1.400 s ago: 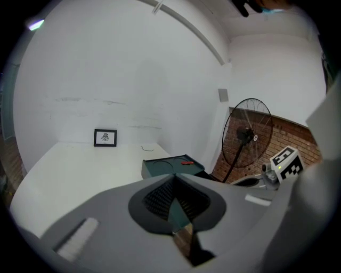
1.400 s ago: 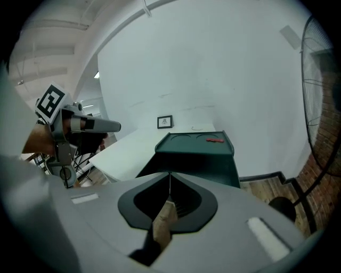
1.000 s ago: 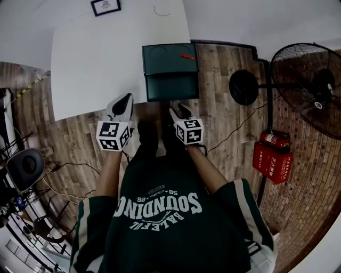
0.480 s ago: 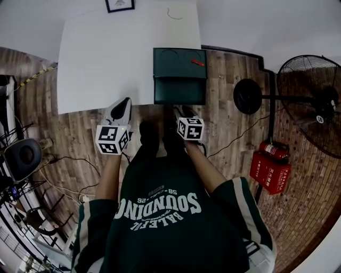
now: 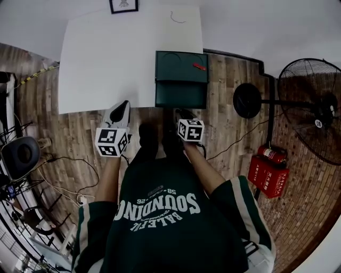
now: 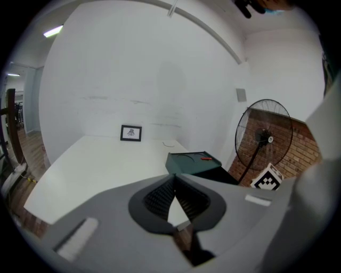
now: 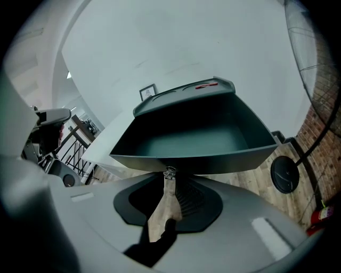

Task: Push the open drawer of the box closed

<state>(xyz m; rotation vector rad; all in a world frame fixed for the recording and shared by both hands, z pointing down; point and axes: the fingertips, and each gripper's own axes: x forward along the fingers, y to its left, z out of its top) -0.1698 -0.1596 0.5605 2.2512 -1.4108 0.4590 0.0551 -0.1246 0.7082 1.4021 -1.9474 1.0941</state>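
Drawer (image 5: 181, 96) of the dark green box (image 5: 181, 64) stands pulled out toward me, its front wall reaching about as far as the near edge of the white desk (image 5: 106, 58). The box itself sits at the desk's near right corner, with a small red object (image 5: 200, 66) lying on its top. My right gripper (image 7: 169, 177) is tilted down and forward, right up against the middle of the drawer's front. Its fingers (image 7: 187, 198) have just been closing, and their tips now come together on the small metal pull (image 7: 169, 171) that hangs at the lower edge of that front. Behind the tips a narrow wedge stays between the fingers, and through it I see the wooden floor (image 5: 224, 133). From that gripper's view I look over the front wall into the drawer's dark green inside. My left gripper (image 6: 173, 178) hangs to the left of the box and well apart from it, its nose at the desk's near edge. Its fingers (image 6: 157, 198) meet tip to tip with nothing held, and only the white desk top shows in the slit behind them. A small framed picture (image 5: 123, 5) leans at the far side of the desk against the white wall. To the right of the box, on the floor, stands a black pedestal fan (image 5: 314, 117), and nearer to me a red fire-extinguisher box (image 5: 270, 171).
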